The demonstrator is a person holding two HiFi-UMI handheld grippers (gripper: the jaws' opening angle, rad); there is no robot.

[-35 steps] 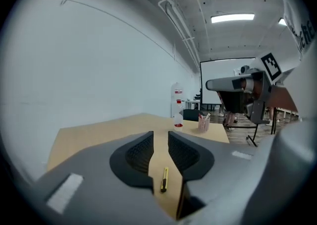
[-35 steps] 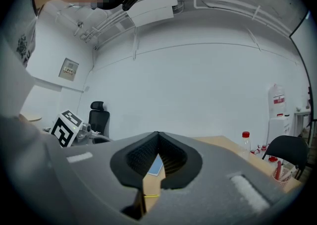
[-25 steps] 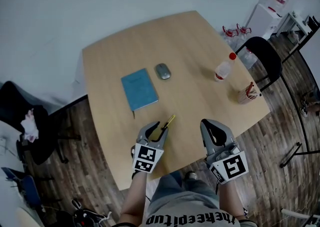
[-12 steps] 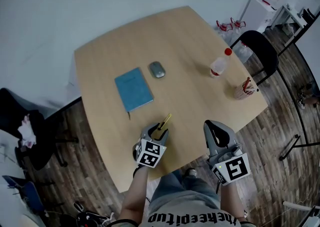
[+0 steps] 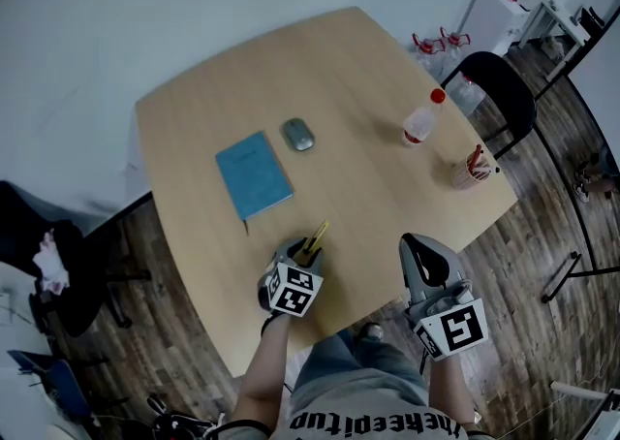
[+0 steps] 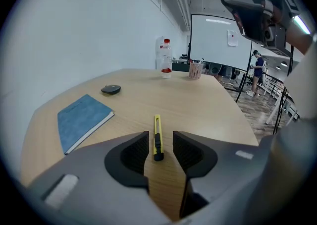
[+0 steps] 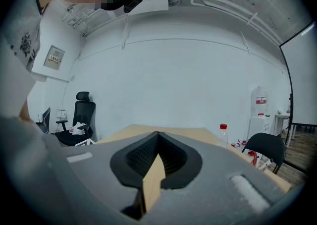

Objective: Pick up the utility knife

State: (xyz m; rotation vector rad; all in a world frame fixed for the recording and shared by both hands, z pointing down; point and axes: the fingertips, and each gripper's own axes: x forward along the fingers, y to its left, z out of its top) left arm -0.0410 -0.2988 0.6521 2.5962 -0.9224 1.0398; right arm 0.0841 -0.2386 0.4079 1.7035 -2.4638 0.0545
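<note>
In the head view the left gripper covers the near end of the utility knife, low centre on the table. A second ago the gripper sat further back. Its jaws are closing astride the knife's black end, pads not touching. Right gripper, lower right: jaws together, empty. Cup at right holds something reddish, unclear.

Left claw tilted downward, jaws closing either side of the utility knife; right claw level, jaws together.
</note>
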